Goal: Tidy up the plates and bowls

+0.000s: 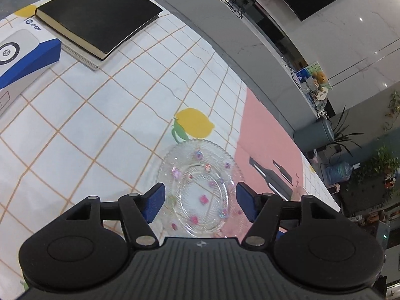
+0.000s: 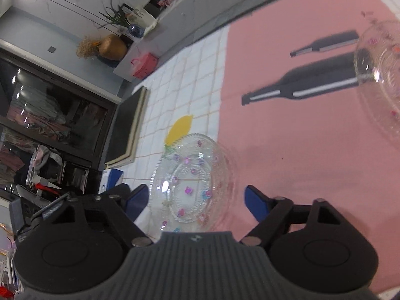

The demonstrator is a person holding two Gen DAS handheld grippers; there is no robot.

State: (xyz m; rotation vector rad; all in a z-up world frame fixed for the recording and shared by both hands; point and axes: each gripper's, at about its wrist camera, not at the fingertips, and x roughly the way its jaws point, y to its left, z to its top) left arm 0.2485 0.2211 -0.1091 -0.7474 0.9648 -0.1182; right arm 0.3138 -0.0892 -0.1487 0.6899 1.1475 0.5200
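From the left wrist view, the left tool [image 1: 200, 201] hangs over the counter [image 1: 105, 125], angled downward, with its two blue fingers [image 1: 156, 201] standing apart and nothing pressed between them. Below the gap lies a clear glass plate [image 1: 197, 187] with a beaded rim and small pink and purple flowers. The plate rests flat on the cloth, straddling the line where the white grid pattern meets the pink panel [image 1: 270, 145]. A printed yellow lemon [image 1: 195, 126] sits just beyond the plate's far rim. On the pink panel, beside the plate, two dark bottle shapes [image 1: 272, 177] are printed. Well away from the plate, toward the far corner of the counter, a black notebook [image 1: 100, 15] lies on a stack of paper, with a blue and white box [image 1: 25, 57] beside it.

From the right wrist view, the right tool [image 2: 197, 201] also points down at the same plate [image 2: 192, 180], which lies between and below its blue fingers [image 2: 255, 201]. These fingers are spread and do not touch the glass. The lemon [image 2: 180, 130] shows just past the plate's far rim, and the black notebook [image 2: 125, 130] lies beyond that, near the counter's edge. Well apart from the plate, at the picture's edge on the pink panel [image 2: 287, 137], a second clear glass dish [image 2: 380, 80] with coloured specks overlaps the printed bottles [image 2: 312, 85]; it is blurred, so whether it is a plate or a bowl cannot be told.
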